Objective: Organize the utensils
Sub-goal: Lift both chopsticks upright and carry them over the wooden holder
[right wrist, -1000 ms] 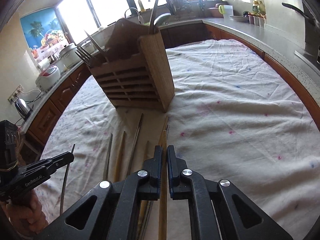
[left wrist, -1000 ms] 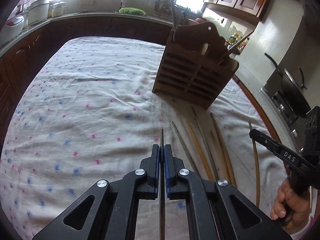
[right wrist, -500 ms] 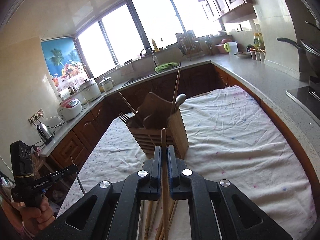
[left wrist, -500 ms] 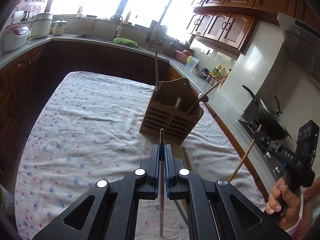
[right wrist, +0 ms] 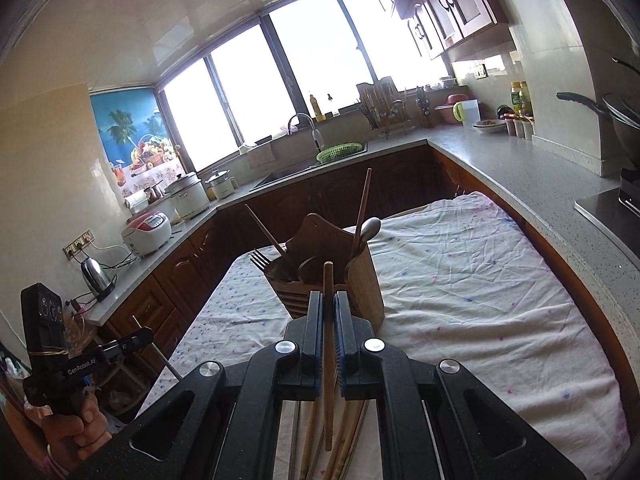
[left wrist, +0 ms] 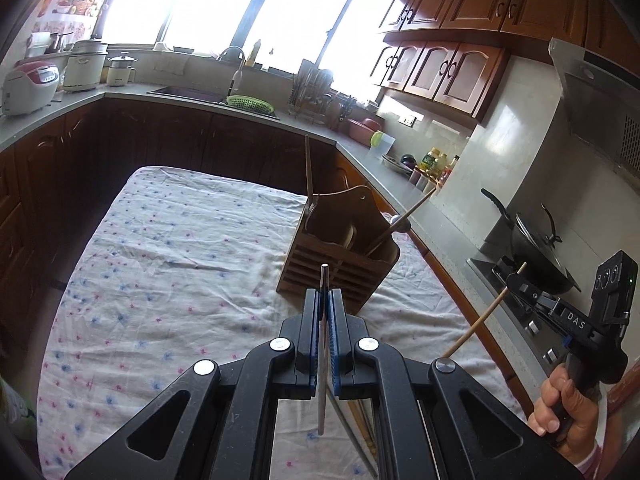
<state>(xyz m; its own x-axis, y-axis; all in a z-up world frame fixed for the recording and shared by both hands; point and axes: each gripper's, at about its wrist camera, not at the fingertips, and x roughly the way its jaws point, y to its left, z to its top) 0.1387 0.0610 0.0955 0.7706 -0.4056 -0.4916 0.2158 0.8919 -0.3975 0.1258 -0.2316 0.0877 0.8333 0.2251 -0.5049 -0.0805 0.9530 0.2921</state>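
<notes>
The wooden utensil holder is standing on the cloth-covered bench, toward its far right part, and it is already carrying several things: a fork, a spoon and a few chopsticks are sticking out of its top. So part of the sorting is done, in my judgement, but a bundle of loose chopsticks is lying on the cloth near the front edge, so more is left. The left tool is closed on a thin metal chopstick, holding it above the bench in front of the holder. The right tool is clamping a wooden chopstick in the same manner, its tip pointing toward the holder. Both are not yet placed inside. The right wrist view is showing the fork and the loose bundle clearly, while in the left wrist view the bundle is almost hidden behind the tool. The left wrist view is showing the right tool from outside, with a hand around its handle.
</notes>
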